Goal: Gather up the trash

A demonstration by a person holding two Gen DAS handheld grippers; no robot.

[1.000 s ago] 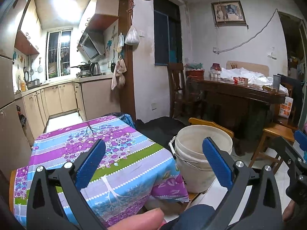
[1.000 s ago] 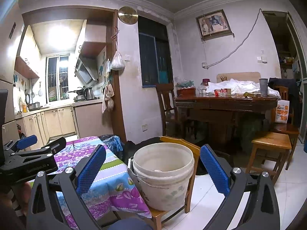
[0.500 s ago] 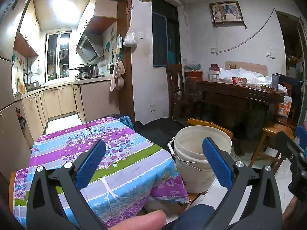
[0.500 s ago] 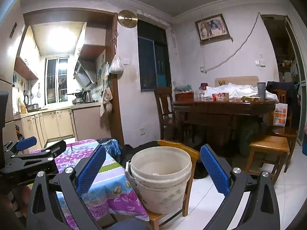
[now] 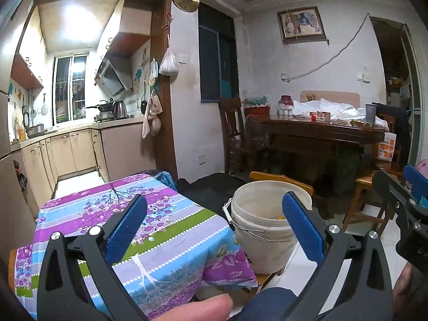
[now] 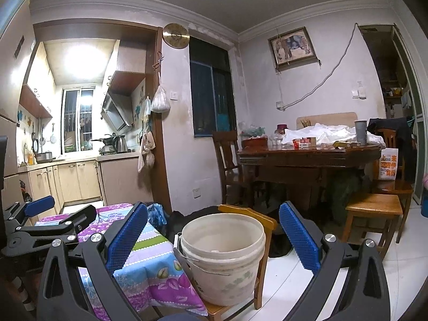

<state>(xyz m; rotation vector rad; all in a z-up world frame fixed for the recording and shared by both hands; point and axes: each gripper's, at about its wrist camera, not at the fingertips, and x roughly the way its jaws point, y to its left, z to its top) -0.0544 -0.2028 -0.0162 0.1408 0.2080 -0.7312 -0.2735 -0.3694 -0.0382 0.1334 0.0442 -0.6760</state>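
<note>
Both tongs gape empty: the white bucket (image 6: 223, 256) stands on a chair dead ahead of the right tongs (image 6: 212, 238), rightward of the left tongs (image 5: 214, 230).

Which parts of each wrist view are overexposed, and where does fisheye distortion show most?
Left wrist view: the kitchen ceiling light blows out to white, and the doorway at the right edge bows. Right wrist view: the same ceiling light glares, and the crown moulding curves strongly.
</note>
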